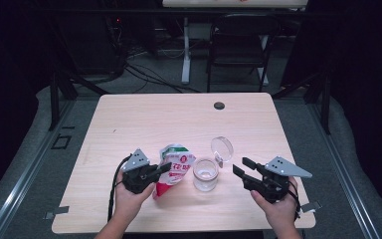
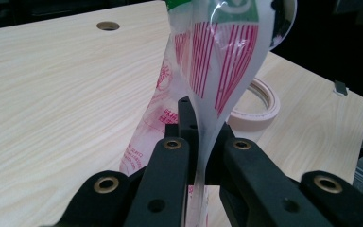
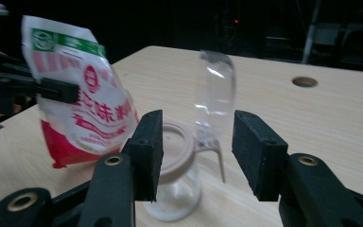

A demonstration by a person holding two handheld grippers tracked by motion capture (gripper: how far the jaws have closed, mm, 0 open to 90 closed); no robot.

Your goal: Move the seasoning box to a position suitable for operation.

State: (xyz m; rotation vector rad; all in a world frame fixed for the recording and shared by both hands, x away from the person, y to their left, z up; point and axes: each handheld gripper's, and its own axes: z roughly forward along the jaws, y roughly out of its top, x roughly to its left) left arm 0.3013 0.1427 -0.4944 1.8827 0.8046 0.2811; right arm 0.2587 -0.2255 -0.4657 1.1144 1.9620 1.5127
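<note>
Pinching pouch (image 1: 175,168) in left claw (image 1: 165,169)

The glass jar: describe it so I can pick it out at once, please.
On the light wooden table, look toward the near edge, between the two grippers. The glass jar stands upright there, right of the red-and-white bag pinched in the left gripper. It alone is clear, its hinged round lid flipped open.

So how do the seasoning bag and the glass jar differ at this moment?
The seasoning bag is soft, opaque, printed red, white and green; the glass jar is rigid and clear. The bag is pinched in the shut jaws of the left gripper; the jar stands free on the table, its hinged lid swung open, with the right gripper open beside it. Both sit near the table's front edge.
</note>
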